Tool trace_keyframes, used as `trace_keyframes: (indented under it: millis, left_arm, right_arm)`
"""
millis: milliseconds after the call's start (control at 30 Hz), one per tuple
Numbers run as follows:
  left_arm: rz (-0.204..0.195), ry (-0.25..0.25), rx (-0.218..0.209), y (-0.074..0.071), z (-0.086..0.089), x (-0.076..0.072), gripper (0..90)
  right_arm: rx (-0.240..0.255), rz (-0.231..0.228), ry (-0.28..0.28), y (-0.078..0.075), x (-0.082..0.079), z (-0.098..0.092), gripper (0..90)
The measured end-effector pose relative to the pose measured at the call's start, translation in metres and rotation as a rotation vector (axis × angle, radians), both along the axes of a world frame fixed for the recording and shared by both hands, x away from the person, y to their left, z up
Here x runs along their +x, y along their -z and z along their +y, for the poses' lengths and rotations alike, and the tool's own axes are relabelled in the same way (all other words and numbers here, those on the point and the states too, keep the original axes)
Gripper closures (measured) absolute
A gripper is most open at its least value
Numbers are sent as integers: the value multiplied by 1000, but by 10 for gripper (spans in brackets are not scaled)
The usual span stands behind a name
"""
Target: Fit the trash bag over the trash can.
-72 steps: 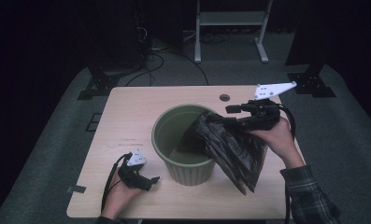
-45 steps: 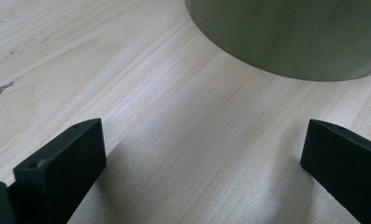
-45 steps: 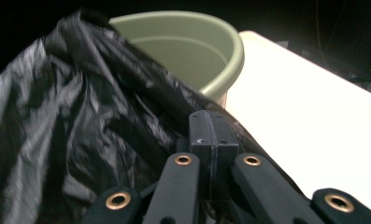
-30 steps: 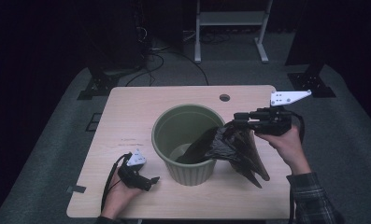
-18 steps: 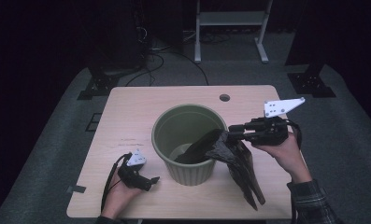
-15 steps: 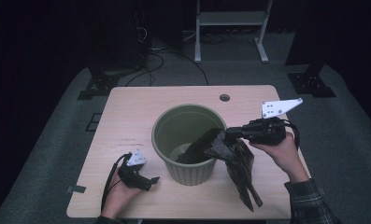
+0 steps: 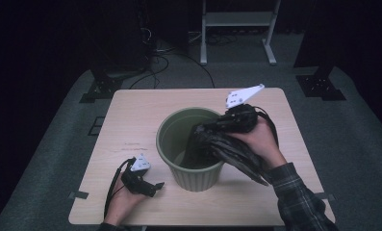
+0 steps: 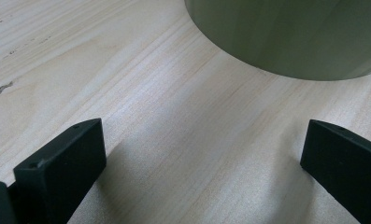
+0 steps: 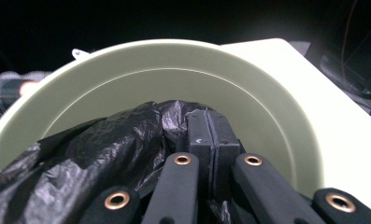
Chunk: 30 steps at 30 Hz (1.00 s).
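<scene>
We see the black bag (image 7: 227, 144) hiding the bin's (image 7: 193, 173) floor — our right hand-held gripper (image 9: 213, 133), clenched on it, has moved over the rim; left hand-held gripper (image 8: 202, 154) rests released on the counter (image 7: 131, 125).

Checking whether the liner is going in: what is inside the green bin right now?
Part of the black bag hangs inside the green bin, held by the right tongs; the rest drapes outside over the rim. The bag covers much of the bin's floor, so nothing else can be confirmed.
</scene>
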<state>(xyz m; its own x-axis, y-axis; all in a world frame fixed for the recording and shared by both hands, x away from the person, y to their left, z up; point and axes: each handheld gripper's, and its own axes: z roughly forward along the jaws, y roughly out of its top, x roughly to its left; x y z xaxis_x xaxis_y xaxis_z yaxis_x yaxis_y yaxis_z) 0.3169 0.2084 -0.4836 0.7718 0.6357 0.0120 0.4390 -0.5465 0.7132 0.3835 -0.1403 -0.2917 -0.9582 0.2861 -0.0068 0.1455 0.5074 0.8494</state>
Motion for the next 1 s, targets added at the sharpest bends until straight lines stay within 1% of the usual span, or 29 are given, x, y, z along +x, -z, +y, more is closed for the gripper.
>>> trace_keyframes:
  millis: [33,67,133,167,200,233,300,367,400,467,533,600,700,767,800,833,900,933,1000]
  left_arm:
    - [0,0,0,0,0,0,0]
    - [-1,1,-1,0,0,0,0]
    - [0,1,-1,0,0,0,0]
    - [-1,1,0,0,0,0,0]
    - [-1,1,-1,0,0,0,0]
    - [-1,1,0,0,0,0,0]
    - [-1,1,-1,0,0,0,0]
    - [-1,1,0,0,0,0,0]
    - [-1,1,-1,0,0,0,0]
    - [-1,1,-1,0,0,0,0]
    - [-1,1,-1,0,0,0,0]
    - [-1,1,-1,0,0,0,0]
    - [-1,1,0,0,0,0,0]
    - [-1,0,0,0,0,0,0]
    - [-1,0,0,0,0,0,0]
    - [-1,-1,-1,0,0,0,0]
    - [-1,-1,-1,0,0,0,0]
    - [-1,-1,0,0,0,0,0]
    - [-1,-1,0,0,0,0,0]
  right_arm:
    - [0,0,0,0,0,0,898]
    - [-38,-10,-4,1,1,14,898]
    - [-56,-17,-12,3,1,23,893]
    - [-57,-19,-14,3,0,25,873]
    - [-48,-21,-12,3,0,25,826]
    - [-32,-13,-11,2,0,23,792]
    - [-6,-10,6,-1,0,16,724]
    - [16,-17,24,-5,0,6,687]
    - [33,-20,40,-8,-2,-2,674]
    - [49,-24,55,-12,-5,-15,657]
    - [65,-14,73,-14,-8,-30,634]
    - [89,-7,83,-13,-12,-45,603]
    - [112,23,94,-6,-19,-66,549]
    - [128,46,87,0,-23,-76,504]
    - [129,57,93,3,-25,-79,490]
    - [132,66,83,6,-27,-81,490]
    - [132,63,82,11,-31,-82,493]
    - [132,71,75,13,-31,-82,503]
    - [113,61,69,17,-33,-80,602]
